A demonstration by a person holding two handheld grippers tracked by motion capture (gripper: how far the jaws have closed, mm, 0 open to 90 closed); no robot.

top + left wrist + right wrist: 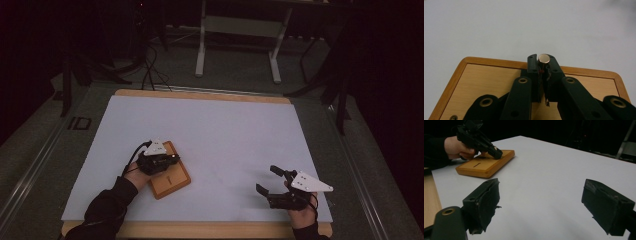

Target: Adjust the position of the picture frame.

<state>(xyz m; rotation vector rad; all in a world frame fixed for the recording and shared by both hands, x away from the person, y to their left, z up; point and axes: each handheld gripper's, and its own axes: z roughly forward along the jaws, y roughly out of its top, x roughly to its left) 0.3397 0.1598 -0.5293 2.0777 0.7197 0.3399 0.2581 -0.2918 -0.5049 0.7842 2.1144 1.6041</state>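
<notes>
Black tongs (543, 66) pinch a metallic copper-toned coin (543, 58) over a light-wood board (486, 75) on white table (524, 25).

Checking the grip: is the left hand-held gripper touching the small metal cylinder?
Touching. The left gripper view shows the left hand-held gripper clamping the metal cylinder.

No legible text, labels or nos. anywhere.

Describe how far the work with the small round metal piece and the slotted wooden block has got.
Done: the left gripper is shut on the small round coin-like metal piece, held above the rounded light wooden block. In hand: that piece hangs over the block's far end. Left: the narrow slot in the block looks empty, so the piece probably still has to go in. The right gripper waits open over the white table.
</notes>
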